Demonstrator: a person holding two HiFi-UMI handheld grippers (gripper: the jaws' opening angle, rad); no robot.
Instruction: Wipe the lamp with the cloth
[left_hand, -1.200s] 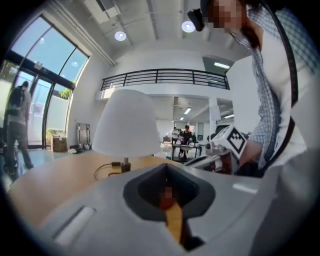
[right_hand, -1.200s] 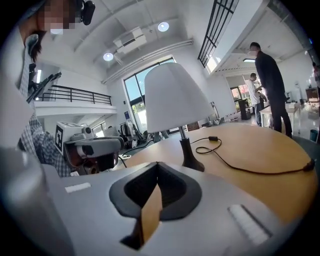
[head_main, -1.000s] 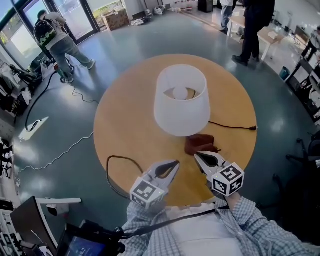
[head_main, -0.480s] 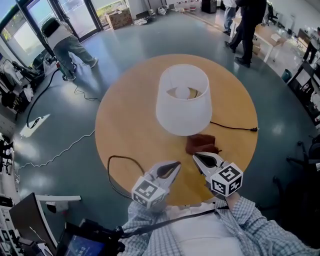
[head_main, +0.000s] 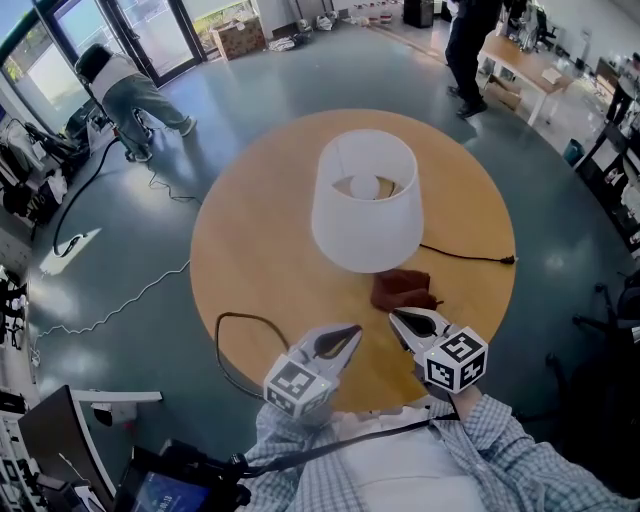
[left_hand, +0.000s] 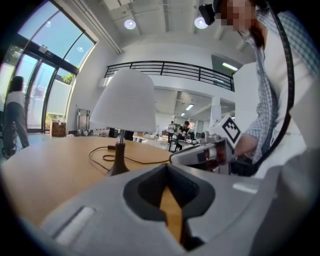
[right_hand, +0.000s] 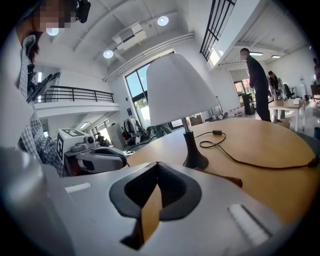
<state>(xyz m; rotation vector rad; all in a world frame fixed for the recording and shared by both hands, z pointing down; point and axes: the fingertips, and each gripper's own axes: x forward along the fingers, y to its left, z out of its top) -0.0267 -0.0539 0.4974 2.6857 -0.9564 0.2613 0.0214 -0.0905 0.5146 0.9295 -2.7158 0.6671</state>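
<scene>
Lamp: the lamp (head_main: 366, 200), white-shaded, stood upright near the middle of the round wooden surface (head_main: 250, 240).
Cloth: the dark red-brown cloth (head_main: 403, 290) lay bunched on the surface, just beside the lamp's base on the person's side.
Left gripper: the left gripper (head_main: 354, 327) hung over the near edge, pointing towards the lamp; its jaws were pressed together with nothing between them.
Right gripper: the right gripper (head_main: 393, 314) sat beside it, tips near the cloth but apart from it; its jaws were likewise closed and empty.
Cord: the black cord (head_main: 465, 252) trailed from the lamp towards the right rim.
</scene>
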